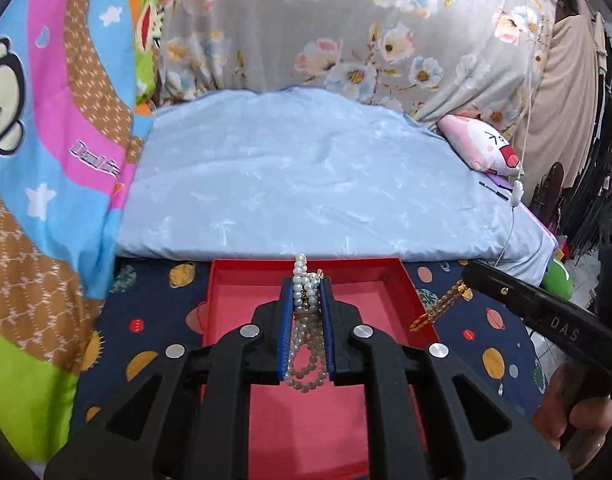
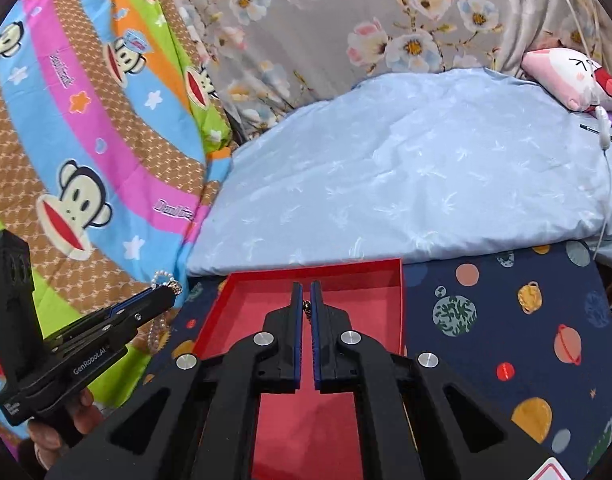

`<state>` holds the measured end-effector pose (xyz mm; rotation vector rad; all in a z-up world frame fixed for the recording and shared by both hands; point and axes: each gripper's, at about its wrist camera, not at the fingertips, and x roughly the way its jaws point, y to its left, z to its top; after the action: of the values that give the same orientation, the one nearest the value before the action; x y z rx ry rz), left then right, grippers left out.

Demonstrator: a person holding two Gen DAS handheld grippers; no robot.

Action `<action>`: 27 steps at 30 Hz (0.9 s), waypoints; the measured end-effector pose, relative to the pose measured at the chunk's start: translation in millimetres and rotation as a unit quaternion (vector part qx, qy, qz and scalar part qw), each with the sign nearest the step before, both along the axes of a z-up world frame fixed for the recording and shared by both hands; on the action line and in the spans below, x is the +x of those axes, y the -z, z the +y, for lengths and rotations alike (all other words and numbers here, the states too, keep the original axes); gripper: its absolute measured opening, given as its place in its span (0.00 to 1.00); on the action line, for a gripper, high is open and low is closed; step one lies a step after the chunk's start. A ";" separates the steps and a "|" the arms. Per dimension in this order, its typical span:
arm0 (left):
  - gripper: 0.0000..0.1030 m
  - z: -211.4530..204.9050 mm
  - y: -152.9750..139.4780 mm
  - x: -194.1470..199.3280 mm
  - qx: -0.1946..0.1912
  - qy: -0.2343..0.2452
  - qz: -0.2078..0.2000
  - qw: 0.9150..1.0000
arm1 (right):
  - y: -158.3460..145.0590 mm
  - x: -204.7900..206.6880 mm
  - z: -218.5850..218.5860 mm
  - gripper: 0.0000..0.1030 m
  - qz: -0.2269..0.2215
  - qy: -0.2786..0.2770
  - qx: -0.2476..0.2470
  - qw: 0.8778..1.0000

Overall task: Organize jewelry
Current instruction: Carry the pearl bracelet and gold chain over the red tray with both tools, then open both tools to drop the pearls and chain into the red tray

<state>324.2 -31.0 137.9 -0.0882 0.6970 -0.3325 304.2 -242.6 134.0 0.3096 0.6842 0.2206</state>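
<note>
Both wrist cams look forward and down along their fingers, close over the red tray (image 1: 221, 292) (image 2: 394, 280); both share blue pillow (image 1: 306, 176) (image 2: 426, 176) behind.

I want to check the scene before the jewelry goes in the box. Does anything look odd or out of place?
Nothing looks spilled or damaged. The red box lies open and bare inside. The left gripper holds a bunched pearl necklace above it, and the right gripper holds a gold chain.

Glossy pearl strand (image 1: 306, 320), shiny gold chain (image 1: 442, 306), matt red box (image 1: 233, 300) (cardboard, seemingly).
</note>
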 end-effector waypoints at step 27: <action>0.65 42.6 21.9 -106.8 0.018 -0.097 0.012 0.995 | 17.8 -135.0 16.8 0.37 -0.012 0.006 -0.021 1.000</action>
<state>217.5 11.6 116.0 -0.1239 0.7116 -0.1333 169.2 -225.8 116.2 0.2704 0.6618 0.1985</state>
